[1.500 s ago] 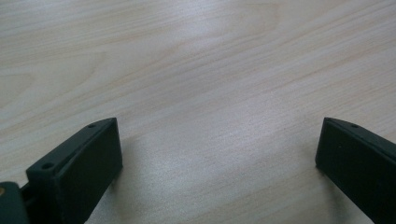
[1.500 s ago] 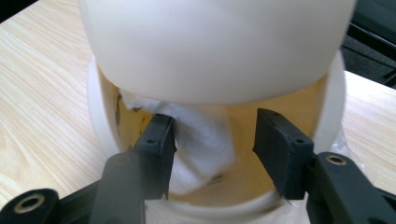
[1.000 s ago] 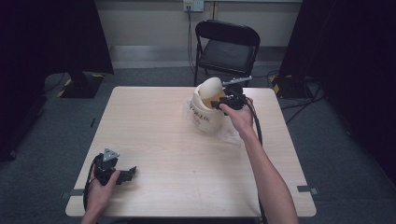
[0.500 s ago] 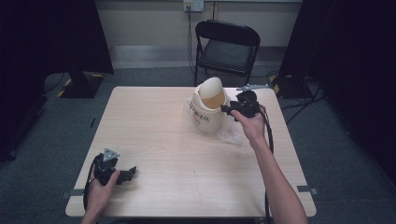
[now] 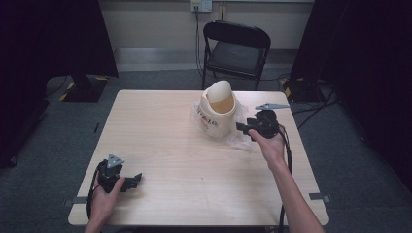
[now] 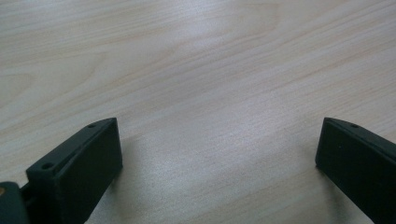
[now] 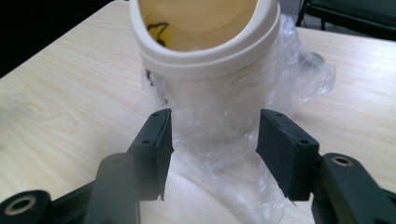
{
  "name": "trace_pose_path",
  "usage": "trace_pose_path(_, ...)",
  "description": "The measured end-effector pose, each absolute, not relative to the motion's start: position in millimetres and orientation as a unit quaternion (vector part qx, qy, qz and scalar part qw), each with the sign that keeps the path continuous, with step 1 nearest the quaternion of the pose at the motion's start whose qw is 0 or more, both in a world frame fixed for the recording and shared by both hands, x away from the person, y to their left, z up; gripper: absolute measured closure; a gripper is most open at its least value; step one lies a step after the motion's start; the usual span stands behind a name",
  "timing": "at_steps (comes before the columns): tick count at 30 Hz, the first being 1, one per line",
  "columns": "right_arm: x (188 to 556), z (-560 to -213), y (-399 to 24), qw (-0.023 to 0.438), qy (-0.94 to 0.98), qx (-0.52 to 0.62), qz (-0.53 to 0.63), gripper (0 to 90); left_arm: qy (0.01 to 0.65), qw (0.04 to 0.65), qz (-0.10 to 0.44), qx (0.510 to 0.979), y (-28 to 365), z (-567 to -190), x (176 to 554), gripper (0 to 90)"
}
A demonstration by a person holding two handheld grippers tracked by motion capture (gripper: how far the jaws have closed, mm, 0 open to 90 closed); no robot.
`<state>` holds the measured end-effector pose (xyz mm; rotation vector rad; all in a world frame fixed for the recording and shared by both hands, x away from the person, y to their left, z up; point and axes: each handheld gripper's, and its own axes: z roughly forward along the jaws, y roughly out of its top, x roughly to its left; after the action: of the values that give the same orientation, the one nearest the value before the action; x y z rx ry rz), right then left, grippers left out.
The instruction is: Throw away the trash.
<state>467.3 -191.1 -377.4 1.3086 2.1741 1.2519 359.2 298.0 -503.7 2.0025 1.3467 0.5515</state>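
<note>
1. A dim room with dark drapes on both sides, a black folding chair (image 5: 236,46) past the far edge, and a pale wooden table (image 5: 160,126) in the middle with little on it.

2. The thing being worked on is a cream bin (image 5: 218,110), a small pail with a tilted swing lid, standing near the far edge of the table, a bit right of centre. Thin clear plastic liner (image 5: 241,138) is rumpled around its foot and spills toward the right edge.

3. In the right gripper view the bin's rim (image 7: 205,51) sits just past the jaws, with the liner (image 7: 219,135) bunched right in the gap between them.

4. What has changed: a second ago the right gripper (image 5: 244,127) was up against the bin's rim; now it has drawn back to the bin's right side and dropped lower. I'd judge it has let go of the top and is lining up on the plastic instead.

5. Its jaws stand apart with nothing pinched. The bin is just beside it, not touching as far as I can see.

6. The left gripper (image 5: 135,179) lies near the near left corner, well apart from the bin, jaws spread wide over bare wood (image 6: 210,93), holding nothing.
</note>
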Motion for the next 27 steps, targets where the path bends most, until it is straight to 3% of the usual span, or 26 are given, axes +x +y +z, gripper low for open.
trace_pose_path(10, 438, -384, -199, 0.16, 0.761, 0.457, 0.432, 37.2, 0.514, 0.327, 0.211, 0.764, 298, -504, 359, 0.0)
trace_pose_path(27, 400, -426, -227, 0.164, 0.763, 0.483, 0.396, 26.1, 0.514, 0.327, 0.211, 0.765, 298, -504, 359, 0.0)
